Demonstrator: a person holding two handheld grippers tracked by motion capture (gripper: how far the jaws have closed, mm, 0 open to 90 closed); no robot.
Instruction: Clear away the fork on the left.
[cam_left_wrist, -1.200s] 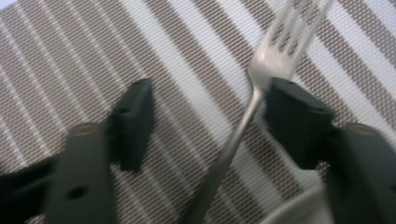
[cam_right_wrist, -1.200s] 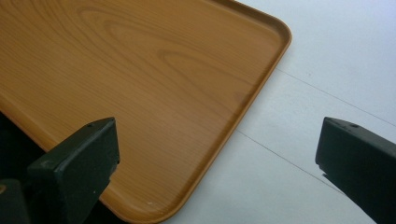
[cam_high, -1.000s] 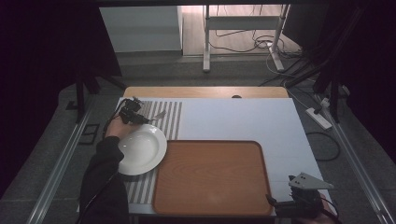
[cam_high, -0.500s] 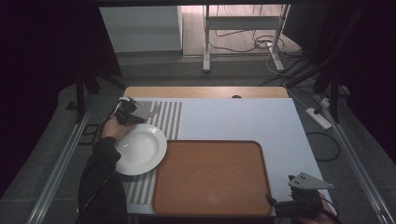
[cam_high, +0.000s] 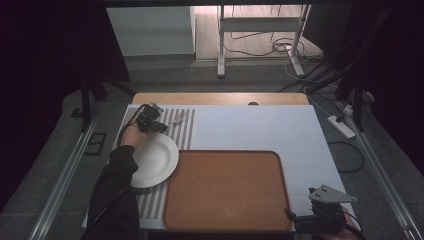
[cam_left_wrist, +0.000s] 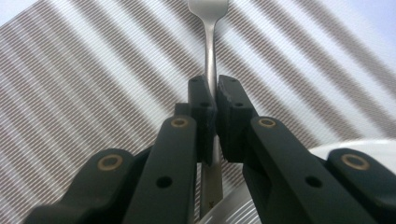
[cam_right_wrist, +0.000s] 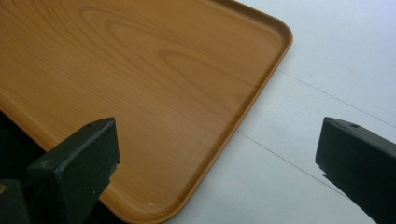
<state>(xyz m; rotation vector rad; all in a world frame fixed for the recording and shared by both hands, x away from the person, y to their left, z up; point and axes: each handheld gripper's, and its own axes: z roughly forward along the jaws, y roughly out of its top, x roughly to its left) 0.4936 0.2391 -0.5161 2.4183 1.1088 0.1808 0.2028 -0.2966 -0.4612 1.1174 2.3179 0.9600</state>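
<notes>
Left hand-held gripper (cam_left_wrist: 212, 116): jaws clamped on the handle of a fork (cam_left_wrist: 211, 56); the pads press it from both sides. In the high view this gripper (cam_high: 159, 125) sits at the far left of the bench, just beyond the plate.
Fork: metal, its handle runs up between the jaws, its head lies toward the top edge of the left gripper view, over the striped mat (cam_left_wrist: 93, 93). In the high view the fork (cam_high: 177, 119) points away from the gripper across the mat.
Plate (cam_high: 155, 160): white, empty, on the striped mat (cam_high: 187, 130), its right edge touching or just beside the tray.
Tray (cam_high: 225, 190): wooden, empty, in the middle of the bench (cam_high: 250, 125).
Right hand-held gripper (cam_right_wrist: 217, 172): jaws wide apart, nothing between them; it hovers at the near right corner of the tray (cam_right_wrist: 140, 93). In the high view it (cam_high: 295, 220) is at the bench's near right edge.
</notes>
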